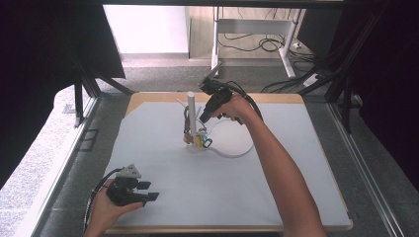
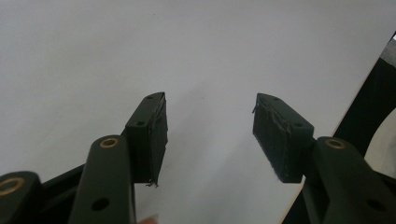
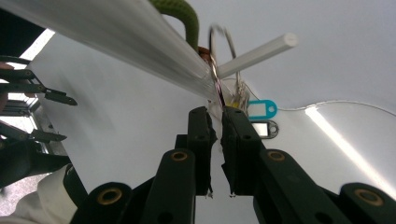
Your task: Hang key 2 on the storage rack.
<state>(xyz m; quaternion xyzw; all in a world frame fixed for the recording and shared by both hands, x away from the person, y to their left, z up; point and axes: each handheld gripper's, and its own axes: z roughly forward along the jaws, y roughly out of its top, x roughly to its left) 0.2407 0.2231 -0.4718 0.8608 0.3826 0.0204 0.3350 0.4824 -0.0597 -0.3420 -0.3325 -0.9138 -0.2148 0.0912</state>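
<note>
- White plastic makes up the stand (image 1: 191,112): an upright post near the far middle of the table (image 1: 276,197), with thin pegs sticking out sideways.
- Key rings (image 3: 223,51) with small tags, a teal tag (image 3: 261,110) and a dark one (image 3: 262,129) among them, hang and lie at the foot of the post, beside a green cord (image 3: 180,14).
- The right gripper (image 1: 203,116) points down from about 1 o'clock of the post, its tips just beside the shaft above the tag cluster.
- In the right gripper view its jaws stand almost together, a narrow slit between the pads; a ring's wire runs down toward that slit, but I cannot tell whether the pads pinch it.
- The relation that matters: the ring lies at 12 o'clock ahead of the right gripper (image 3: 215,112), and the peg (image 3: 257,52) above it runs out toward 2 o'clock, so I judge the ring has to travel along that axis to go on or come off.
- The left gripper (image 1: 148,191) rests at the table's 7 o'clock corner, well apart from the stand, jaws wide apart over bare white surface.
- The right hand is clearly the nearer one.
</note>
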